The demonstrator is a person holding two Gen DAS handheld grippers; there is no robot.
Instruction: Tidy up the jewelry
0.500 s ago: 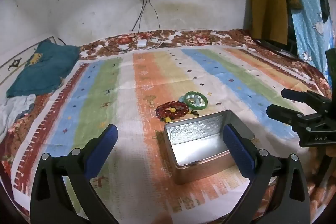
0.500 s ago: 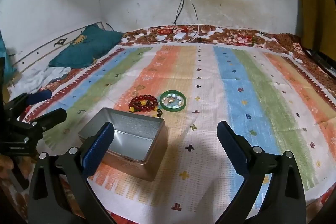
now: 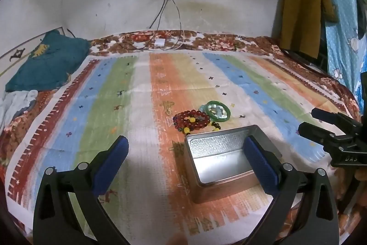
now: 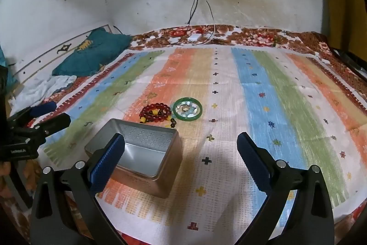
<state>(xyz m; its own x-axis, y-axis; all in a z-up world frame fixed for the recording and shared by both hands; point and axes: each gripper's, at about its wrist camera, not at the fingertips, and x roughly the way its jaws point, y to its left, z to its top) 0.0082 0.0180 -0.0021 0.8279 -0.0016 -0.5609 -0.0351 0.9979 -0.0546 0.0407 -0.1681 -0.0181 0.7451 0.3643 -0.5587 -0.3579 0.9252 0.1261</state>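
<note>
Both grippers wide open w/ nothing between the pads: left gripper (image 3: 185, 160) and right gripper (image 4: 181, 160) hover above the striped cloth (image 4: 263, 88), angled down. Open metal tin (image 4: 142, 148) sits empty on the cloth; left's right pad and right's left pad overlap it in view, contact can't tell. Jewelry is just behind the tin: red bead bracelet (image 4: 156, 111) touching green bangle (image 4: 187, 109), small pale pieces inside the bangle ring, all outside the tin.

Left gripper (image 3: 185, 160) and right gripper (image 4: 181, 157) alike — black plastic frames, blue ridged pads (image 4: 107, 160), silver screw heads at the finger joints.
</note>
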